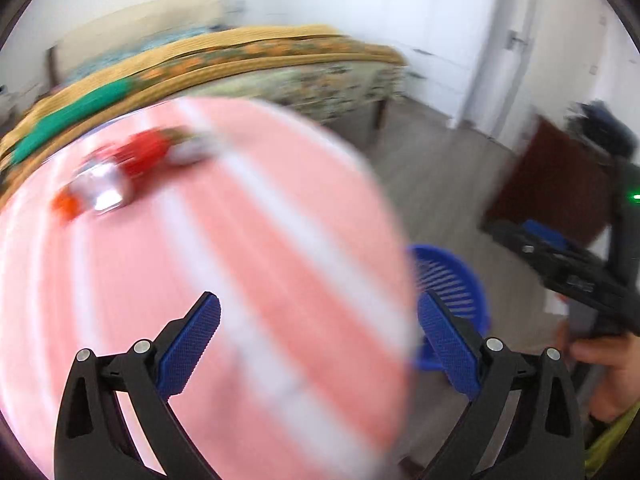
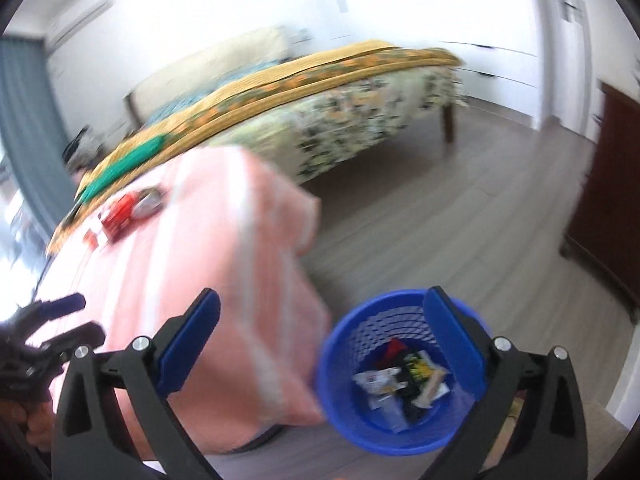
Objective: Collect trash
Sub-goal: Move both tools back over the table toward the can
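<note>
A cluster of red and silver foil wrappers [image 1: 120,172] is seen lying on the far side of a round table covered in a pink cloth with white stripes [image 1: 248,240], near the edge that faces a bed with a yellow patterned cover [image 2: 340,76]. More wrappers and paper scraps [image 2: 400,384] are already gathered in a blue plastic mesh bin [image 2: 360,432] standing on the grey wood floor just beside the table.

The left gripper [image 1: 320,344] is held over the near side of the cloth, its jaws spread wide and nothing between them. The right gripper [image 2: 332,344] is held above the bin and the table edge, likewise released and empty.

Both views are heavily blurred, so the outlines of the remaining trash cannot be told exactly. A thin foil piece could be missed or pushed further away if the pads close on the loose cloth instead, and the cloth could be dragged. The bin could also be knocked by a hurried swing.
</note>
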{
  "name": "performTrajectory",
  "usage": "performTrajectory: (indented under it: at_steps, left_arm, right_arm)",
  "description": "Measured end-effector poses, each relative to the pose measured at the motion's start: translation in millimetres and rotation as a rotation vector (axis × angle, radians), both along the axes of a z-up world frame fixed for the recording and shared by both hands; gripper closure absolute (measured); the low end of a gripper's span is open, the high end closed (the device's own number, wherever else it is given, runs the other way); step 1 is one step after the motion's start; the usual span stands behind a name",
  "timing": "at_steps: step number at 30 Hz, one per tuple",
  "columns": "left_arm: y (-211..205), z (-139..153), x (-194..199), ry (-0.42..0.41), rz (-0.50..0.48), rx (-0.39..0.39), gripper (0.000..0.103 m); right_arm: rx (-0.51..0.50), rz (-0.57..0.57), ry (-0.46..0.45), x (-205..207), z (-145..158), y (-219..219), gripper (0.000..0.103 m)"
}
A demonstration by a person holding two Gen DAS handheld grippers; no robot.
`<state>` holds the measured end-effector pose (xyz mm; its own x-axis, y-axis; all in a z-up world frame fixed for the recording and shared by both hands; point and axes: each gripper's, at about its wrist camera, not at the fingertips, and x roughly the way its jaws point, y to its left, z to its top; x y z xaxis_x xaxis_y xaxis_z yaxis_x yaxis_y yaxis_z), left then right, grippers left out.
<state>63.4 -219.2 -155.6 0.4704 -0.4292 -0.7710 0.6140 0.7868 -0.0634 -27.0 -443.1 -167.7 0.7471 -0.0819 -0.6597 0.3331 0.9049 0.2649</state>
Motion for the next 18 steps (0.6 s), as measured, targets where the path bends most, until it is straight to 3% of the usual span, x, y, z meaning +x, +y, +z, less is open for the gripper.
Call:
performTrajectory:
  at_steps: [5,10,15,18]
  left_arm:
    - [78,0,28,0.000,0.134,0.050,0.005]
    - [145,3,66,0.028,0.227,0.047,0.006]
    - [182,19,123,-0.007,0.227,0.019,0.006]
    - [181,25,166,-0.020,0.181,-0.002,0.006]
  right_arm:
    - [-0.014,0.226,0.050,49,11,83,0.005]
    - [-0.041,0.421,0.091,89,11,155,0.005]
    - [-0.098,0.550,0.145,120,-1,211,0.005]
    - [-0.122,0.576,0.176,129,-11,226,0.005]
